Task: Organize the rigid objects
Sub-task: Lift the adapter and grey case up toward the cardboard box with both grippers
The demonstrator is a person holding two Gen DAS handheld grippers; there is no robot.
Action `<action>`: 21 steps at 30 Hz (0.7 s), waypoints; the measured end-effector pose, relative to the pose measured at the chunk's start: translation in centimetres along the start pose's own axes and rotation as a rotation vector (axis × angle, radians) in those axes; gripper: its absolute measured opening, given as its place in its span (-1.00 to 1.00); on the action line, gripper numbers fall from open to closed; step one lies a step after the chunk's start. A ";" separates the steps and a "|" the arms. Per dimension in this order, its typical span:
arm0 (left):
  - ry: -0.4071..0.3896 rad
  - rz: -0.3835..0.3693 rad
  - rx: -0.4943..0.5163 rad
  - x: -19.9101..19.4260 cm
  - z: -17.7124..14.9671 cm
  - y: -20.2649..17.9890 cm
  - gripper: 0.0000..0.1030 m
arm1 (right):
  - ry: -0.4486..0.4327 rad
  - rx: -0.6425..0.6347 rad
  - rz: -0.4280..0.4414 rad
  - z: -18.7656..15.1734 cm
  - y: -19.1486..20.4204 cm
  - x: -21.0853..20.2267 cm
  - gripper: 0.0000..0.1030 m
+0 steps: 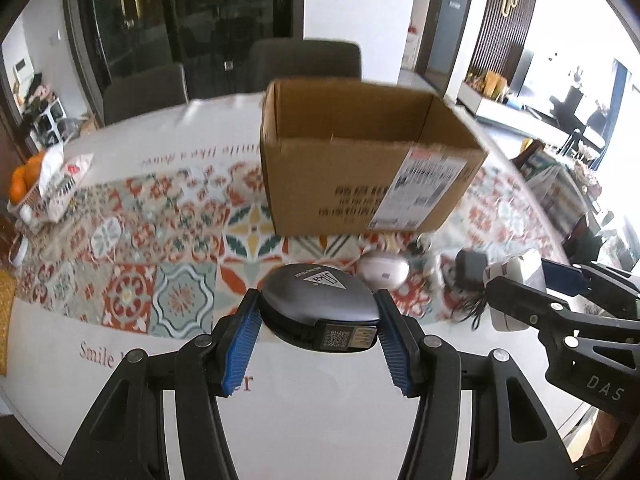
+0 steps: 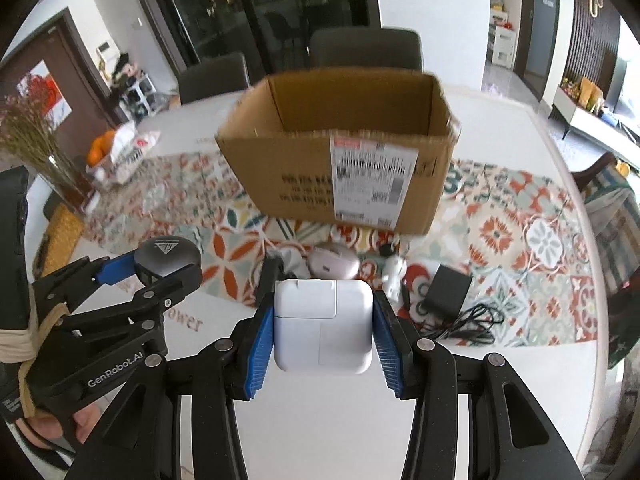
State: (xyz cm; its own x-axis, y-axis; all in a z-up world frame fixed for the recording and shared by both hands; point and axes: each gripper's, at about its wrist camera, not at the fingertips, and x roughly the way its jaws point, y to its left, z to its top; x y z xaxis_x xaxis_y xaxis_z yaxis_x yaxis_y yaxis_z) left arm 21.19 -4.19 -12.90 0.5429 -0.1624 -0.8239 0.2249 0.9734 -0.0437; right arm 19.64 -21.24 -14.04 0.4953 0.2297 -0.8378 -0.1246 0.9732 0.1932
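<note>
My left gripper point(image 1: 318, 300) is shut on a grey oval gadget point(image 1: 320, 300) with a triangle logo, held above the table in front of an open cardboard box point(image 1: 360, 160). My right gripper point(image 2: 324, 312) is shut on a white square power adapter point(image 2: 323, 326), also raised before the box point(image 2: 340, 152). The left gripper with the grey gadget point(image 2: 166, 256) shows at the left of the right wrist view. The right gripper point(image 1: 520, 284) with the white adapter point(image 1: 516, 270) shows at the right of the left wrist view.
On the patterned runner point(image 2: 500, 240) in front of the box lie a pale pink oval case point(image 2: 332, 262), a small white figurine point(image 2: 394, 274) and a black charger with cable point(image 2: 448, 292). A basket of oranges point(image 1: 24, 184) and a vase of dried flowers point(image 2: 36, 140) stand left. Chairs stand behind the table.
</note>
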 end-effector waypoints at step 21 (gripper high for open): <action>-0.207 -0.020 0.061 -6.1 6.1 -1.2 0.09 | -0.223 -0.015 0.001 4.7 0.6 -6.0 -0.10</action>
State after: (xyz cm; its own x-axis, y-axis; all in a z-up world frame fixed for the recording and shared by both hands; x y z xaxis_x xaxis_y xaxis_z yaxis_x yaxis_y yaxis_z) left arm 22.55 -5.40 -4.41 0.6911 -0.2178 -0.6892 0.2826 0.9590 -0.0197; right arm 20.63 -21.99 -6.48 0.6728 0.2283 -0.7037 -0.1367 0.9732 0.1851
